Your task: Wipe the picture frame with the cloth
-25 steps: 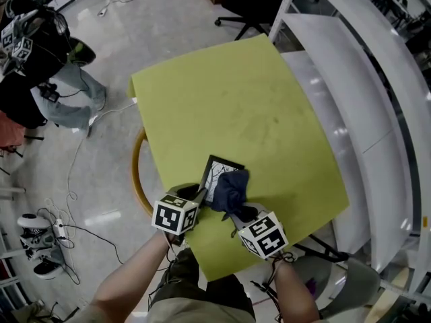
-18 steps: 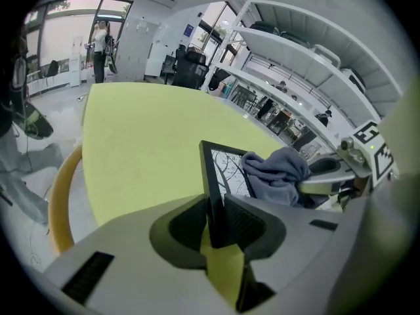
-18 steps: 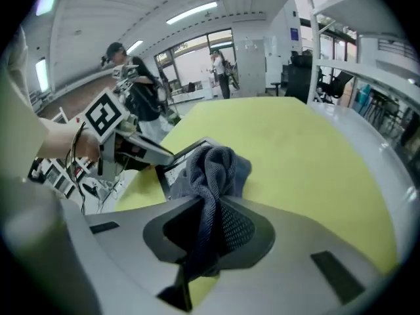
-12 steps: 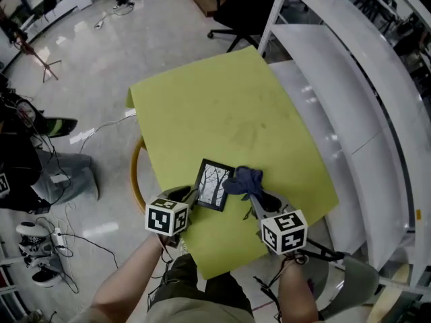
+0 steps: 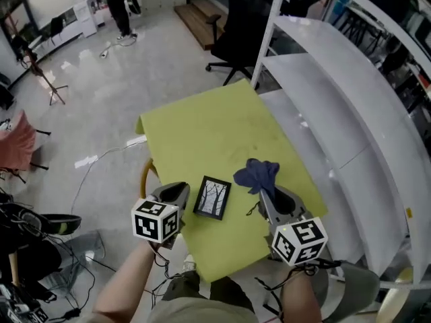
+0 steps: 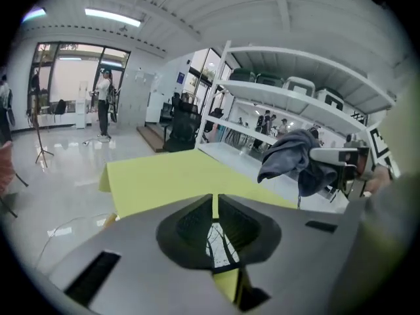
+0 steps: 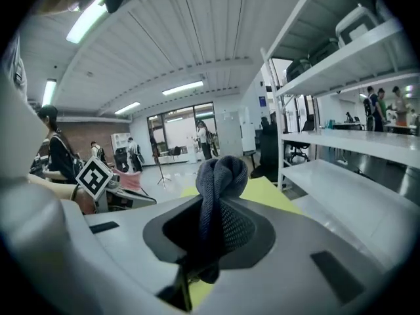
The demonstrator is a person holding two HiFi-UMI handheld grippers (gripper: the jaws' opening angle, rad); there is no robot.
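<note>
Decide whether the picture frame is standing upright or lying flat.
Lying flat: the picture frame rests face up on the yellow table, its whole front seen from above.

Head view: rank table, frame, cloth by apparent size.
1. Table, by far the largest.
2-3. Cloth and frame look alike. The right gripper holds the cloth up, nearer the camera, so they are unranked.

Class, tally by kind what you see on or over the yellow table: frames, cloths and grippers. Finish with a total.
picture frame: 1
cloth: 1
grippers, left gripper and right gripper: 2
Total: 4
</note>
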